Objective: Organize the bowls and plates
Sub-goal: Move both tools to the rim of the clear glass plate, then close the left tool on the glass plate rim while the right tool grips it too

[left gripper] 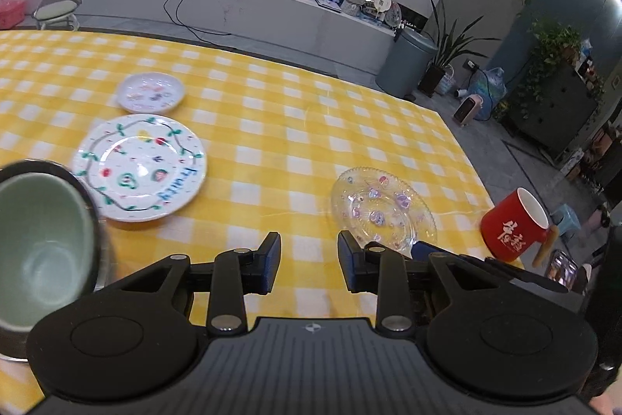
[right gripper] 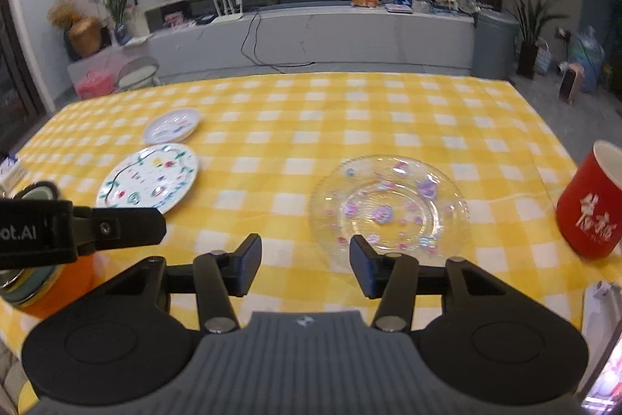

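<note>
Just ahead of the right claw (right gripper: pixel 305 265), and a little toward its right finger, lies the clear glass plate (right gripper: pixel 388 207), flat on the worktop (right gripper: pixel 291 111) with its yellow check cloth. The near rim of that plate sits just beyond the right fingertip, apart from it as far as the right wrist view shows. The right claw is spread, with nothing between its pads.

The left claw (left gripper: pixel 309 261) is likewise spread and empty. From it, the same glass plate (left gripper: pixel 383 207) lies ahead and to the right, its near edge just beside the right finger. The large flowered plate (left gripper: pixel 140 168) lies ahead and to the left, well apart from the left finger, and the small white plate (left gripper: pixel 151 92) lies farther on, beyond the flowered one. Close at the left claw's left flank stands a green bowl (left gripper: pixel 39 244), apparently nested in other bowls; the stack is blurred and only partly shown. A red mug (left gripper: pixel 513 226) stands off to the right of both claws, near the worktop edge.

Round plates have no long axis, so what matters is which rim faces which claw. I judge the right claw better placed for the glass plate, since it faces the near rim almost squarely. The left claw is nearer the flowered plate and the bowl stack. A flat rim resting on cloth may be awkward to pinch.
</note>
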A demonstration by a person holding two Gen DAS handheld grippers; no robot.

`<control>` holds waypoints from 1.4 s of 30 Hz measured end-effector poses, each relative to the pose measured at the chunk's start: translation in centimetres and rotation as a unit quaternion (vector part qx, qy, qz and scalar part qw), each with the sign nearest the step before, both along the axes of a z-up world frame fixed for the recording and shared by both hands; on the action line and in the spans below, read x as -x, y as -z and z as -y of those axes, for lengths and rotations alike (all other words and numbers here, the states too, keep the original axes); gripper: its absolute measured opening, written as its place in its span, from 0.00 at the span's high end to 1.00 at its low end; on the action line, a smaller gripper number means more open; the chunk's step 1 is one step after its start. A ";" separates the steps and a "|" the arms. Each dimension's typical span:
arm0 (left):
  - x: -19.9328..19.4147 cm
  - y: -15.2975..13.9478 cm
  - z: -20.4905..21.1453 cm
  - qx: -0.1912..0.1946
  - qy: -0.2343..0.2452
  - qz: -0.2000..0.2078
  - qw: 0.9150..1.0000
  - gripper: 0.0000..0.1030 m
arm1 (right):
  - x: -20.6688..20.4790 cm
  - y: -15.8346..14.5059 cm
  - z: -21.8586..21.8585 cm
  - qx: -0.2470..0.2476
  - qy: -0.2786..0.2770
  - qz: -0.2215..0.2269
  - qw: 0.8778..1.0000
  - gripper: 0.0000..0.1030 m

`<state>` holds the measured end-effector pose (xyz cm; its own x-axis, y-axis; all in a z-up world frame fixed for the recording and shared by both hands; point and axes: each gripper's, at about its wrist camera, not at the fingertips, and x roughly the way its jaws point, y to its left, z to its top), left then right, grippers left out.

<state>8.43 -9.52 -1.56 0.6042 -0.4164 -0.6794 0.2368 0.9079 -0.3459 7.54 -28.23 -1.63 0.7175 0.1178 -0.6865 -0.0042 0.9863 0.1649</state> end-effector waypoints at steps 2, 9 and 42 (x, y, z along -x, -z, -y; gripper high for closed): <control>-0.6 0.9 0.6 0.005 -0.004 -0.004 1.000 0.64 | -0.5 0.5 1.3 -0.015 0.015 -0.002 1.000 0.52; -3.3 3.5 2.9 0.025 -0.005 -0.031 0.999 0.63 | -2.4 1.7 6.2 -0.033 0.091 -0.009 0.995 0.57; -7.9 7.9 8.0 -0.002 0.022 -0.029 0.999 0.85 | -4.7 6.2 10.7 -0.079 0.158 -0.022 0.984 0.86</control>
